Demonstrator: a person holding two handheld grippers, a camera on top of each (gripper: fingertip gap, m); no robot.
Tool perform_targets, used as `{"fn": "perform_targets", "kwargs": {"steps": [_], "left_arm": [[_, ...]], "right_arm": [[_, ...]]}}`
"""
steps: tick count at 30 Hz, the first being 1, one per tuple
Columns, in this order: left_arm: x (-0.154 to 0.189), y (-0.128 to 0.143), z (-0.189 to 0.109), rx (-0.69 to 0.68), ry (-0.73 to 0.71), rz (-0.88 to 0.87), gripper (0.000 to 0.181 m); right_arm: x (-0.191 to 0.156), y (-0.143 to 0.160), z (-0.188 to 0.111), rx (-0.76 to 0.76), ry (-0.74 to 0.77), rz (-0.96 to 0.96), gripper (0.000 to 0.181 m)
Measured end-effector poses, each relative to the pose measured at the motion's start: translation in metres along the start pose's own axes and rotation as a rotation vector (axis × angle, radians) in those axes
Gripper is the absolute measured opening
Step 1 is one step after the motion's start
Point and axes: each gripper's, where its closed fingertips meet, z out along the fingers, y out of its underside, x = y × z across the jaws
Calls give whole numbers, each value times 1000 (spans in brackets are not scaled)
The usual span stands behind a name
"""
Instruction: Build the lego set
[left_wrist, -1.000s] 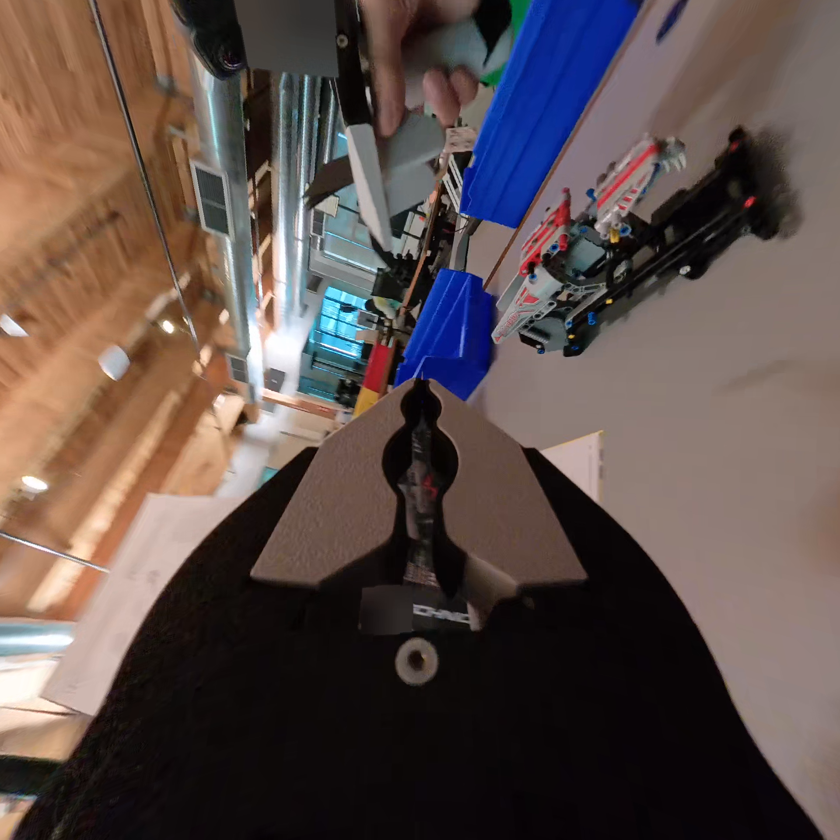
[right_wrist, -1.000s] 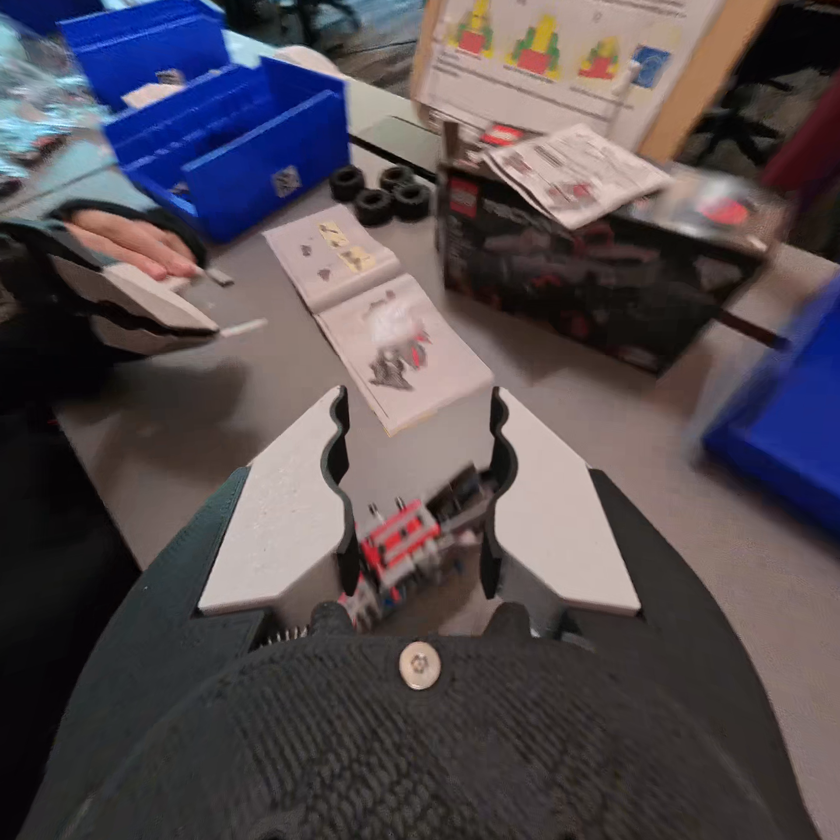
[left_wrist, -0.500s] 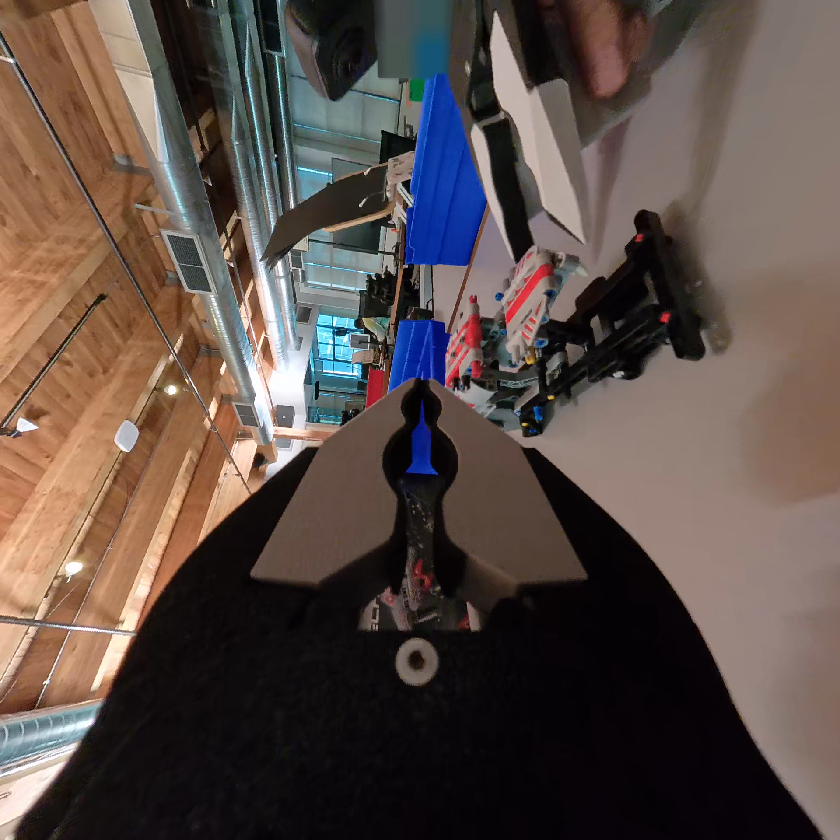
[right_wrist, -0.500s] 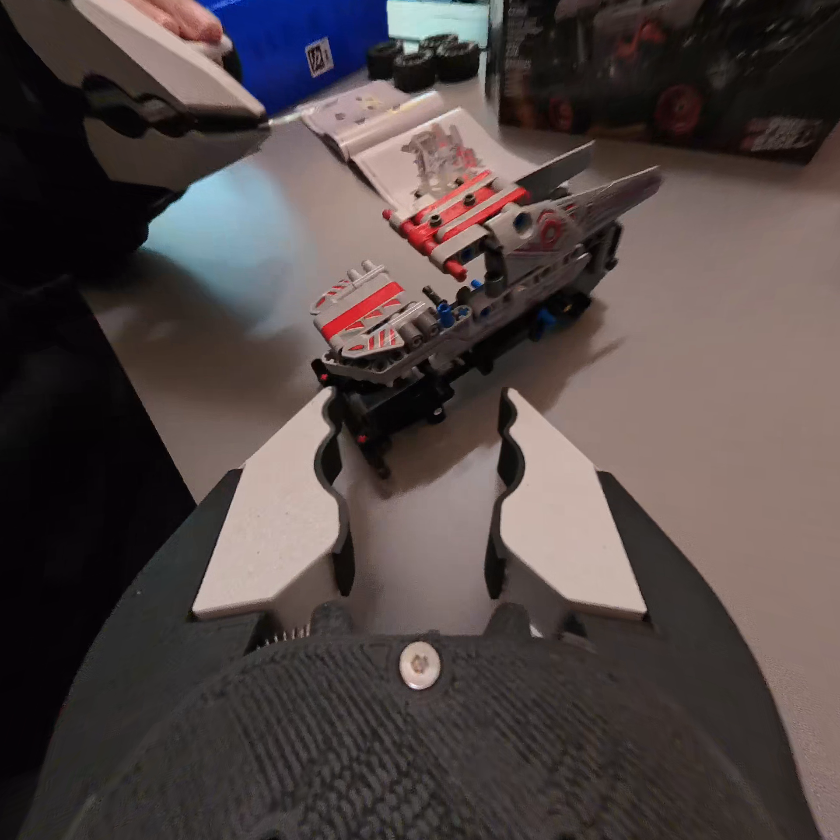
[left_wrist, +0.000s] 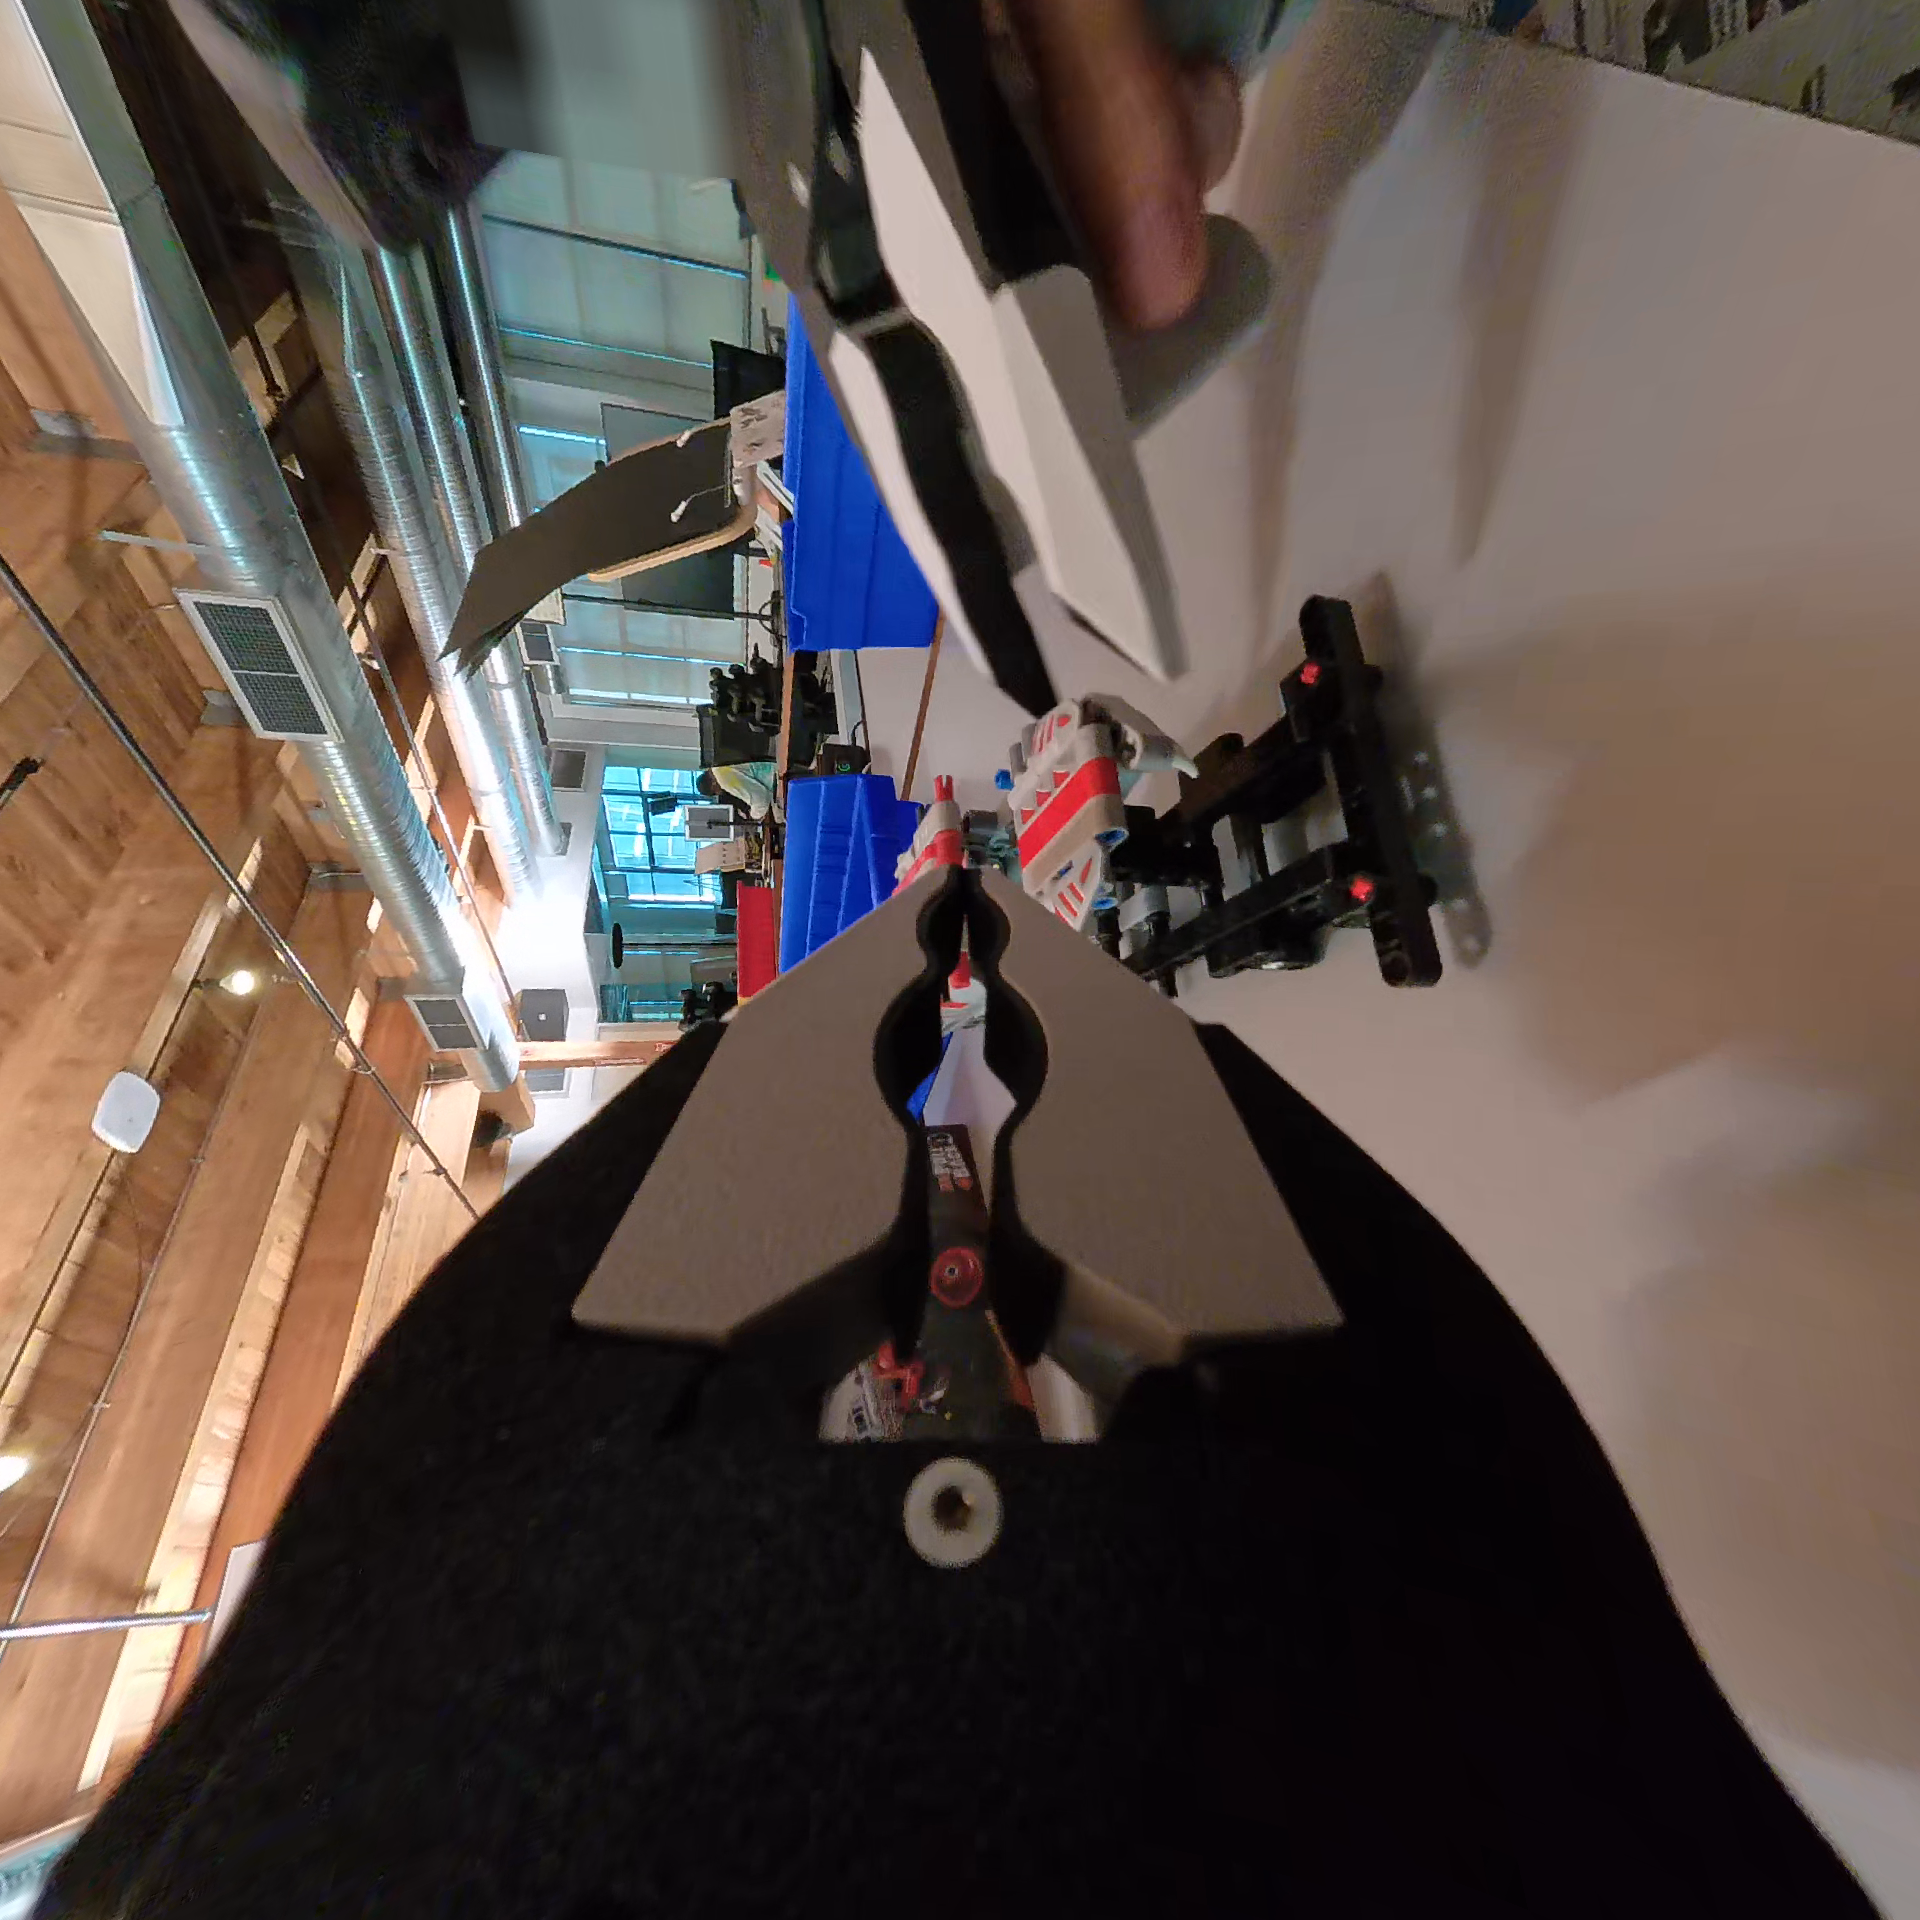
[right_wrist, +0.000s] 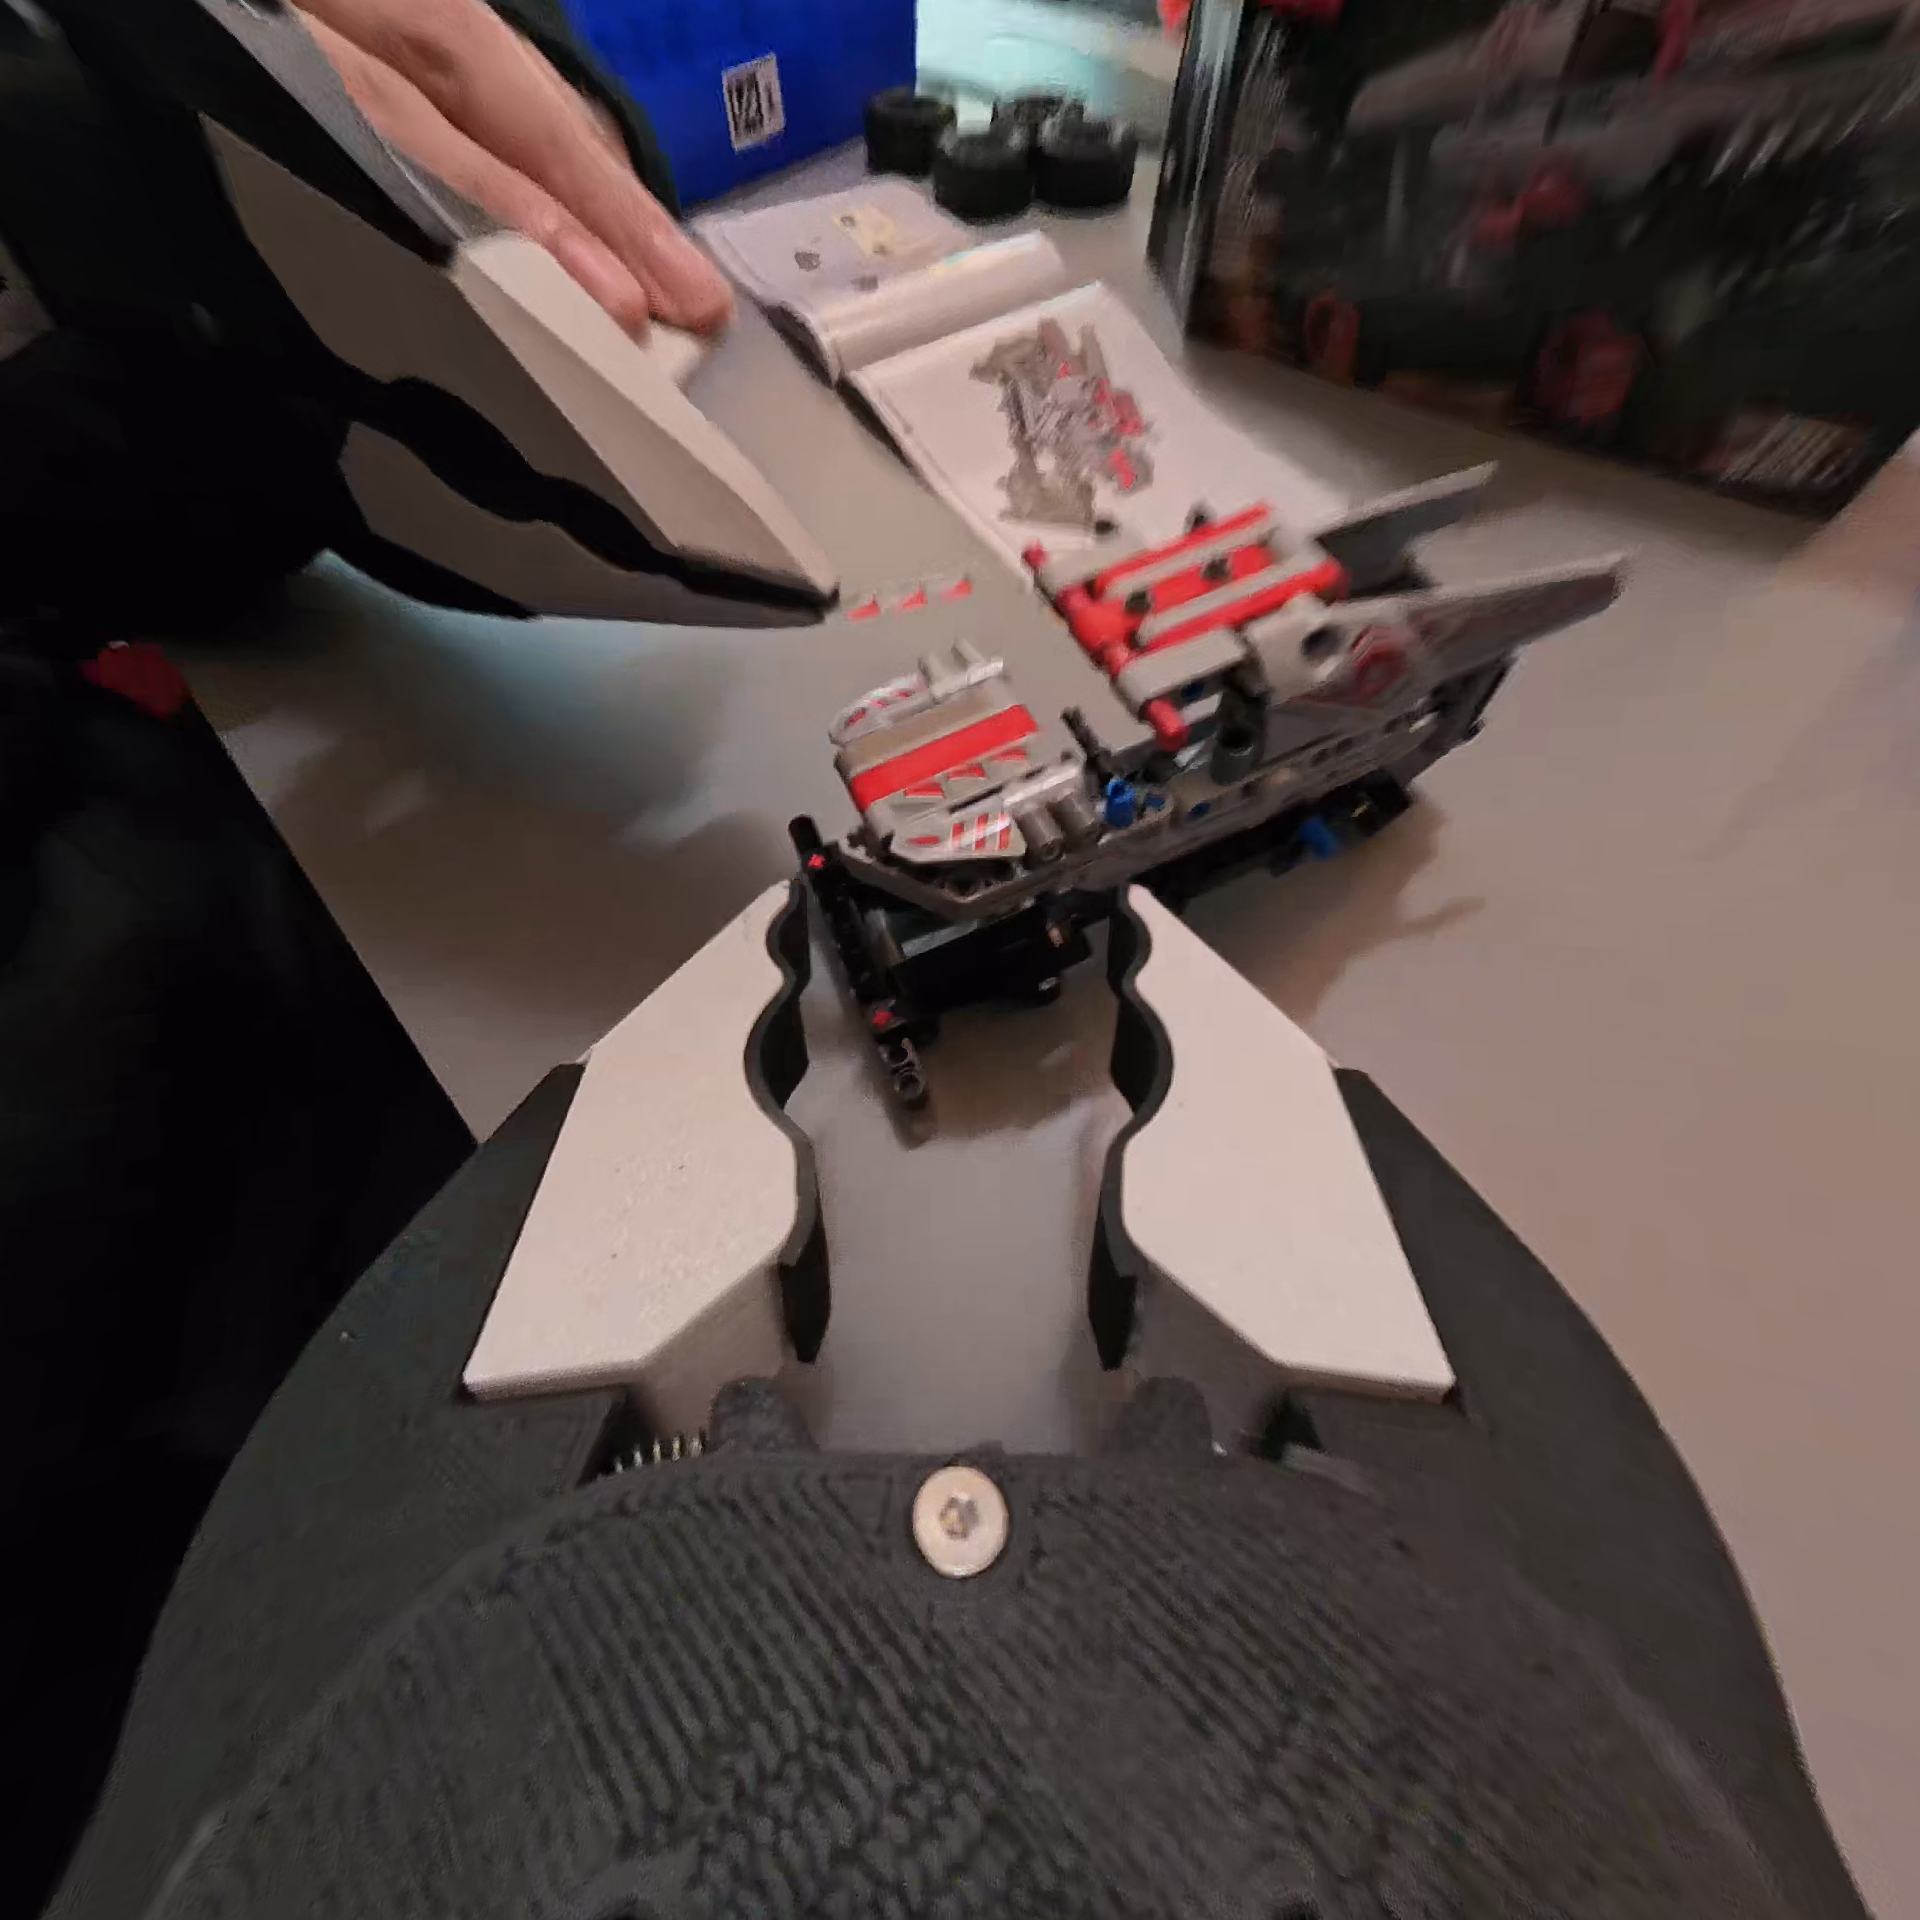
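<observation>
Grey table (right_wrist: 1558, 1039) — lego model (right_wrist: 1143, 769), open booklet (right_wrist: 997, 353), box (right_wrist: 1558, 229), tyres (right_wrist: 997, 145)

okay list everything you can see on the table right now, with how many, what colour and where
Lego model: one, grey, red and black, table centre, before the right gripper.
Sticker strip: one, red-marked, at the left gripper's tips.
Instruction booklet: one, white, open, behind the model.
Tyres: a black cluster, count unclear, far behind the booklet.
Set box: one, dark, far right, blurred.
Blue bin: one, far left.
Table: grey.
Left gripper: shut.
Right gripper: open, straddling the model's black end.
</observation>
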Motion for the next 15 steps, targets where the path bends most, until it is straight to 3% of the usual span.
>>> {"fn": "perform_targets", "kwargs": {"steps": [5,8,15], "left_arm": [[-1,-7,4,21,-5,42,0],[-7,-7,4,15,-57,112,0],[-25,-12,-1,-16,-276,306,0]], "right_arm": [[0,-32,-19,93,-3,-63,49],[4,-39,-18,82,-97,172,46],[-13,-63,-19,281,-291,519,21]]}}
